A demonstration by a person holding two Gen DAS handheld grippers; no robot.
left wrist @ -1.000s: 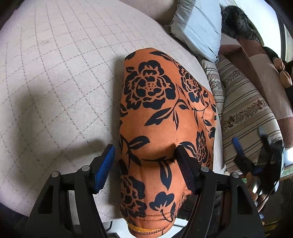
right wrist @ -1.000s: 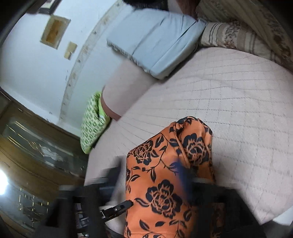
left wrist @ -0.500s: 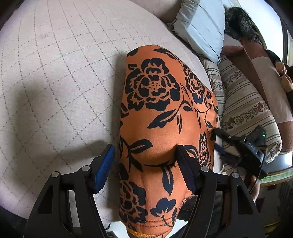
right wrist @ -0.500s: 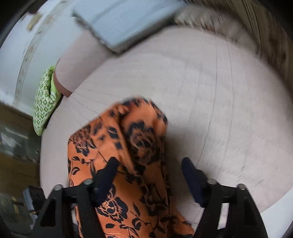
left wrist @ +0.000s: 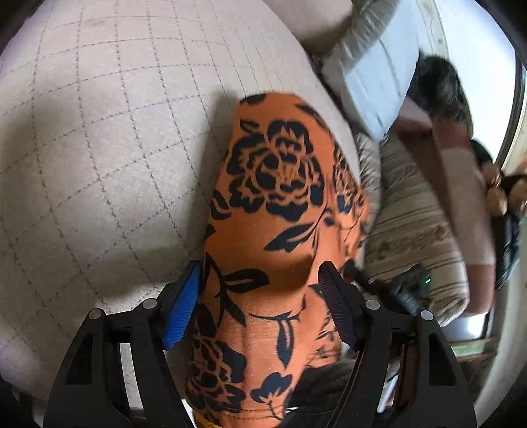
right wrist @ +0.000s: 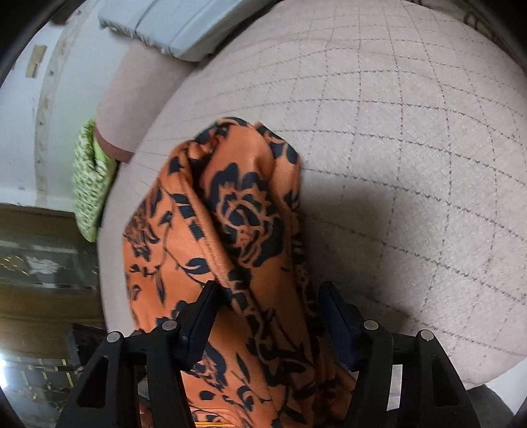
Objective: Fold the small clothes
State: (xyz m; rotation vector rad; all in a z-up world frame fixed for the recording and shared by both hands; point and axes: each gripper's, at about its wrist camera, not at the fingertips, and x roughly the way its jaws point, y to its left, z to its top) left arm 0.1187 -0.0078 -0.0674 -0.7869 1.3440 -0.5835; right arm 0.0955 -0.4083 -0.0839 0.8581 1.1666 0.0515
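An orange garment with black flowers (left wrist: pixel 276 197) lies folded lengthwise on the quilted beige cushion (left wrist: pixel 98 148). My left gripper (left wrist: pixel 260 293) is open, its fingers on either side of the near end of the cloth. In the right wrist view the same garment (right wrist: pixel 230 224) shows bunched, with a raised fold. My right gripper (right wrist: pixel 266 309) is open and straddles that fold. The right gripper's dark body also shows in the left wrist view (left wrist: pixel 405 289), at the cloth's right edge.
A pale blue pillow (left wrist: pixel 378 72) and striped cushions (left wrist: pixel 415 237) lie to the right of the cloth. A green patterned cushion (right wrist: pixel 90 184) sits past the seat's far left edge. The pale blue pillow also shows in the right wrist view (right wrist: pixel 184 23). Dark wooden furniture (right wrist: pixel 39 263) stands at left.
The right gripper has swung in over the cloth and now straddles its raised fold. The left gripper has stayed open around the near end and moved slightly forward.
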